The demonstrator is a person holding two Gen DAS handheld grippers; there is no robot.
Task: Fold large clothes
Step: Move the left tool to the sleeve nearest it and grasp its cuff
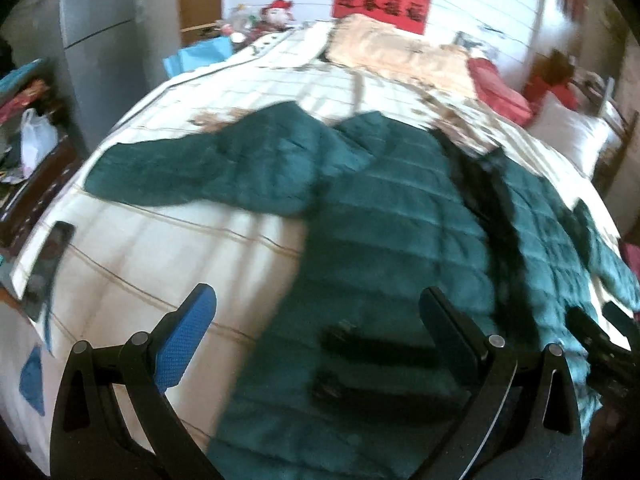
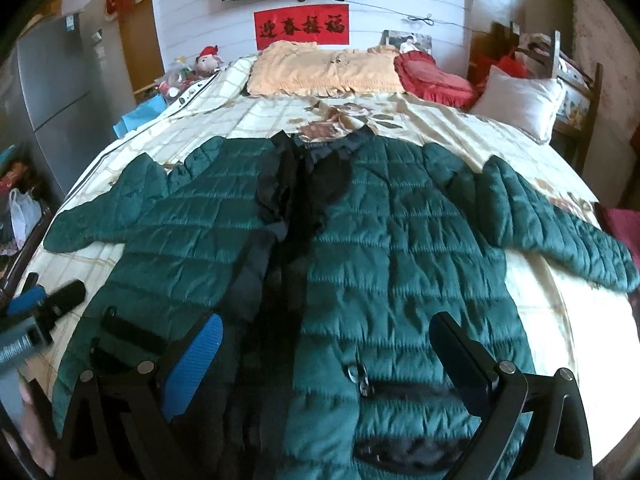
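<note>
A large dark green quilted jacket (image 2: 380, 240) lies spread front-up on the bed, sleeves out to both sides, with a black lining strip down its open middle. It also shows in the left wrist view (image 1: 380, 220), with its left sleeve (image 1: 192, 172) stretched out. My left gripper (image 1: 320, 308) is open and empty above the jacket's lower left part. My right gripper (image 2: 328, 336) is open and empty above the jacket's hem near a zip pocket (image 2: 362, 380). The left gripper also shows at the left edge of the right wrist view (image 2: 44, 300).
The bed has a cream checked cover (image 2: 240, 112). A yellow pillow (image 2: 320, 68), a red cushion (image 2: 432, 76) and a white pillow (image 2: 520, 96) lie at its head. A grey fridge (image 2: 52, 88) and cluttered shelves (image 1: 24, 128) stand to the left.
</note>
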